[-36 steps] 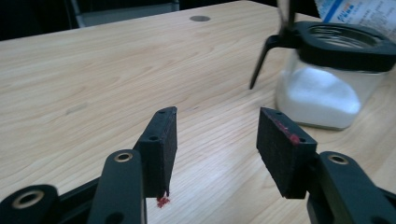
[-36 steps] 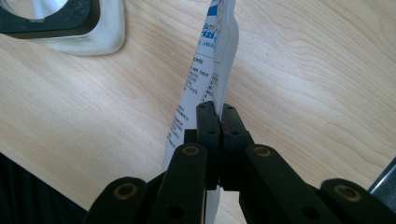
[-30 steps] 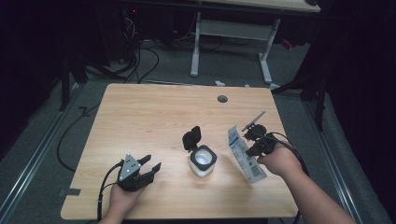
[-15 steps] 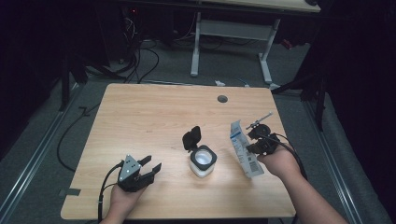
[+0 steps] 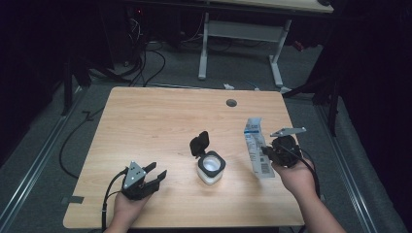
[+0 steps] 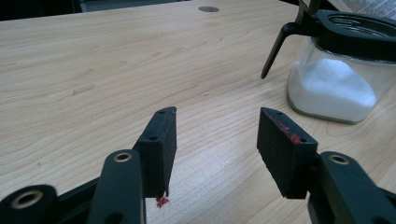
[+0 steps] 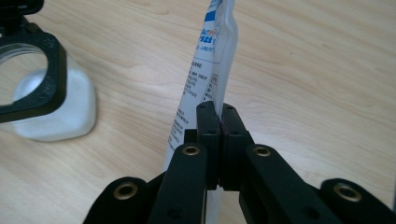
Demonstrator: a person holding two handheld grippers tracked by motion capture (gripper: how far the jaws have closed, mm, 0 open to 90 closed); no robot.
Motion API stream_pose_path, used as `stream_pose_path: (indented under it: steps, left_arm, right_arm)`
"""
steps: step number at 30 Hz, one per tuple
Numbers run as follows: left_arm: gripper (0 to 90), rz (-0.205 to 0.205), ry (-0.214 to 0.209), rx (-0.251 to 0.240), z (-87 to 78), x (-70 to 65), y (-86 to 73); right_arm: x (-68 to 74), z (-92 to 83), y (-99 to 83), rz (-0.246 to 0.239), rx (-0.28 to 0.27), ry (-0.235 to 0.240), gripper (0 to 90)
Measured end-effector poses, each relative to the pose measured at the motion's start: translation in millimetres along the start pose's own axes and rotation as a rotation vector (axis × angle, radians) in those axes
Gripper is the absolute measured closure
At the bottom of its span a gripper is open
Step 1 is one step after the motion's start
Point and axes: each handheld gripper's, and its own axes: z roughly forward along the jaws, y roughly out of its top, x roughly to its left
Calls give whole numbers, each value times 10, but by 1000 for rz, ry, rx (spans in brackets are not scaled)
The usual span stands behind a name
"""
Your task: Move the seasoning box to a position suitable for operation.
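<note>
A glass jar point(image 5: 211, 168) of white powder stands mid-table with its black flip lid point(image 5: 199, 142) raised; it is also at the right of the left gripper view point(image 6: 334, 84) and at the left of the right gripper view point(image 7: 44, 105). My right gripper point(image 5: 268, 154) is shut on a white and blue packet point(image 5: 256, 151), holding it upright to the right of the jar; the pads pinch the packet's edge point(image 7: 209, 70). My left gripper point(image 5: 156, 177) rests near the front left of the table, open with nothing between its fingers point(image 6: 161, 144).
The wooden table point(image 5: 160, 116) has a round cable hole point(image 5: 231, 103) near its far edge. Behind the table stand a white desk frame point(image 5: 240, 34) and loose cables point(image 5: 141, 53) on the floor.
My right gripper has carried the packet a little to the right and tipped it more upright. The left gripper and the jar have stayed put.
</note>
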Motion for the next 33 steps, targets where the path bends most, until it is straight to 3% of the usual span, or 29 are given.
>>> stream_pose_path:
  steps: [6,9,19,22,27,33]
  left_arm:
    - [479,13,-3,-10,-34,16,-15]
    - [477,20,-8,-25,-57,16,-12]
    - [477,1,-1,-55,-130,97,7]
    - [477,-4,2,-60,-151,118,8]
    - [477,-12,5,-66,-172,138,10]
    - [479,-7,-1,-53,-167,120,13]
  right_arm:
    - [-17,-2,-118,28,-81,1,894]
    - [-29,25,-193,68,-120,19,895]
    - [103,111,-367,41,-264,-29,895]
    - [130,135,-395,67,-302,-16,895]
    - [136,205,-454,79,-364,-44,894]
    - [131,290,-502,105,-417,-42,894]
